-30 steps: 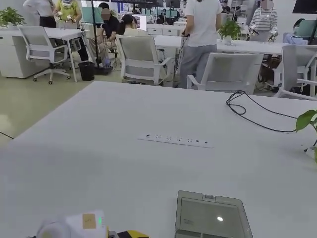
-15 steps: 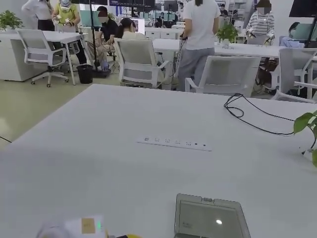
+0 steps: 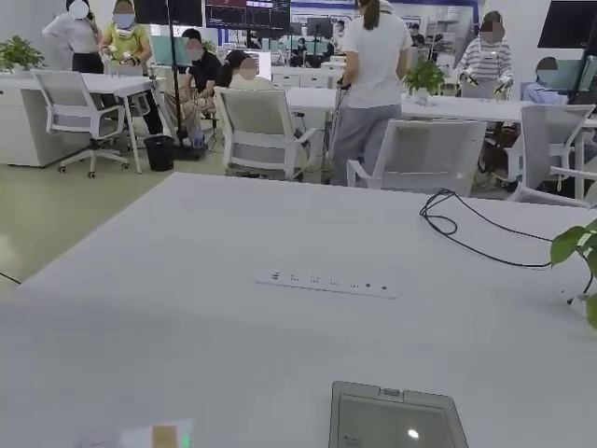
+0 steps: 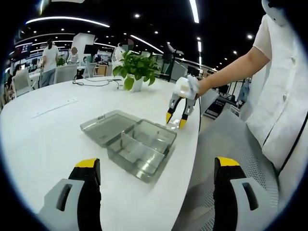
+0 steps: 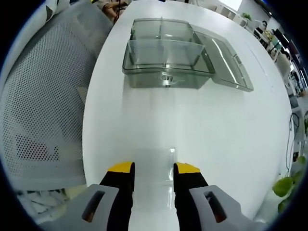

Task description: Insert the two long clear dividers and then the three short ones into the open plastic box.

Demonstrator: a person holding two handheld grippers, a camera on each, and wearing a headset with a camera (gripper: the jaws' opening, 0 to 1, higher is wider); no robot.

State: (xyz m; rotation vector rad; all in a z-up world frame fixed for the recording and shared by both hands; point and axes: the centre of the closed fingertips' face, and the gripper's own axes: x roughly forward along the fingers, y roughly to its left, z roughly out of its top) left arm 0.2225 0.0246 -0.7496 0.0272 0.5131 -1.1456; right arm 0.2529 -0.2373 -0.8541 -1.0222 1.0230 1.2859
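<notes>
**Inspector A:** Where does the box stand, and what room do we have around it?

**Inspector B:** We find the box (image 4: 137, 166) open, close to the near edge of the table (image 4: 43, 139). Its lid (image 4: 103, 126) lies flat beside it, further in from that edge. A mesh chair (image 5: 43, 96) stands just off the edge. Beyond the lid, bare top runs to the socket strip (image 3: 326, 283).

**Inspector A:** And the grippers?

**Inspector B:** The left gripper (image 4: 157, 163) has its jaws spread wide with nothing between them, and it points at the box. The right gripper (image 4: 175, 120) hangs near the box at the table edge, and its own view shows bare table between it and the box. Its jaws stand narrowly parted, with a thin clear piece (image 5: 172, 161) edge-on between them. We cannot tell whether it is pinched.

**Inspector A:** What is inside the box?

**Inspector B:** Clear partitions (image 5: 163, 41) cross it. We cannot count them.

**Inspector A:** Any change from the earlier frames?

**Inspector B:** The head view has tipped upward, so the lid sits lower in the picture. We record no shift of lid or socket strip on the table.
</notes>
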